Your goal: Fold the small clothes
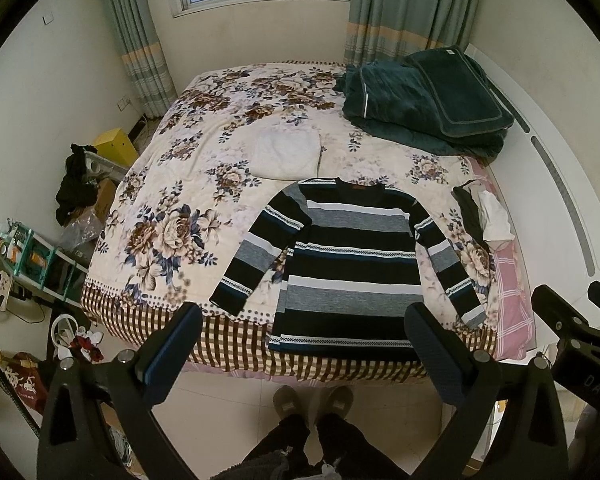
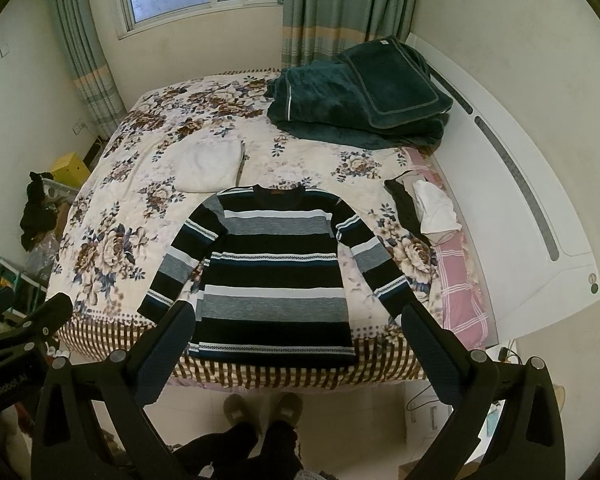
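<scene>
A long-sleeved striped sweater (image 1: pixel 340 264) (image 2: pixel 272 276), in black, grey, white and blue bands, lies flat on the floral bedspread (image 1: pixel 188 184) (image 2: pixel 132 200) with its hem at the near edge and both sleeves spread out. My left gripper (image 1: pixel 304 320) hangs open above the near edge of the bed, its fingers either side of the hem and apart from the cloth. My right gripper (image 2: pixel 296 320) is open too, held high over the same hem with nothing between its fingers. Each gripper shows at the edge of the other's view.
A folded white garment (image 1: pixel 286 154) (image 2: pixel 210 168) lies beyond the sweater's collar. Dark green bedding (image 1: pixel 424 104) (image 2: pixel 360 96) is piled at the far right. A small heap of clothes (image 1: pixel 484 212) (image 2: pixel 424 210) sits right of the sweater. A person's slippered feet (image 1: pixel 312 400) stand at the bed's foot. Clutter lines the left floor.
</scene>
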